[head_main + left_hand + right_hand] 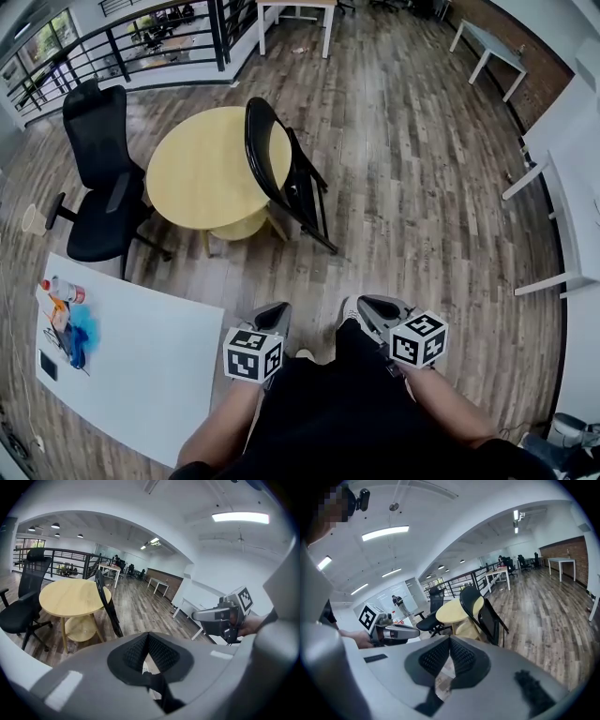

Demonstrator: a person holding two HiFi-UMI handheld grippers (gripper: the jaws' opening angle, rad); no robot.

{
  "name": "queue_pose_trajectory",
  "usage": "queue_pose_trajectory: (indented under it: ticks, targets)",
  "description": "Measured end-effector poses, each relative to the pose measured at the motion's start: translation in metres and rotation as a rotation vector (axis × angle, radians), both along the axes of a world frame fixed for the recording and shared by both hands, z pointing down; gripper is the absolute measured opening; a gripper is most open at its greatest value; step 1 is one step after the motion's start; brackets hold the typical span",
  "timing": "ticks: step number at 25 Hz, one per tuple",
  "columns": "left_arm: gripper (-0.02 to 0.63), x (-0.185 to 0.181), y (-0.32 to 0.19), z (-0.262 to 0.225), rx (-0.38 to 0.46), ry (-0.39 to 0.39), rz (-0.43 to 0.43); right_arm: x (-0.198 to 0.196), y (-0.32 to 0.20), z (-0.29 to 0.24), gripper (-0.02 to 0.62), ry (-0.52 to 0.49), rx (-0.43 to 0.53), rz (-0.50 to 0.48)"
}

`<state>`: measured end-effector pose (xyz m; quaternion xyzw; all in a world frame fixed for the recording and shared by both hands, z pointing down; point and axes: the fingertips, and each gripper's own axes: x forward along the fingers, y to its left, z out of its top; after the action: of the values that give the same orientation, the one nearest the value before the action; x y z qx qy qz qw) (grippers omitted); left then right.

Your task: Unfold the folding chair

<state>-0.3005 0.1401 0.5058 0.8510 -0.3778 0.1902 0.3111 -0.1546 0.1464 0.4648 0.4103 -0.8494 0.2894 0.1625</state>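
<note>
Folding chair [302, 187] against the round worktop [197, 173].
It leans on the worktop's right edge; the office chair [94, 225] stands on the left.

A black folding chair [298, 187] is seen folded up, stood on its feet on the wooden floor [422, 169] and tilted so that its curved backrest is leaned against the edge of a round yellow table [197, 173]. The seat panel is turned up close against the thin metal frame.
</note>
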Motion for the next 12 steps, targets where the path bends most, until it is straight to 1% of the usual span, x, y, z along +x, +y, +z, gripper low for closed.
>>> queue_pose_trajectory:
  ticks: [4,7,9,12]
  targets:
    - [0.008,-0.003,-0.003,0.002,-0.007,-0.004,-0.016,-0.003,-0.008,0.000,0.005,-0.008,0.003,-0.008]
    - [0.008,-0.005,-0.009,0.002,0.004,-0.004,-0.032,-0.007,-0.018,0.004,0.005,-0.005,0.010,-0.028]
    - [0.008,-0.010,-0.012,0.002,0.009,-0.006,-0.049,-0.011,-0.026,0.007,0.005,-0.009,0.006,-0.039]
    - [0.008,-0.018,-0.014,0.004,-0.005,-0.005,-0.089,-0.023,-0.033,0.007,0.005,-0.022,0.004,-0.076]
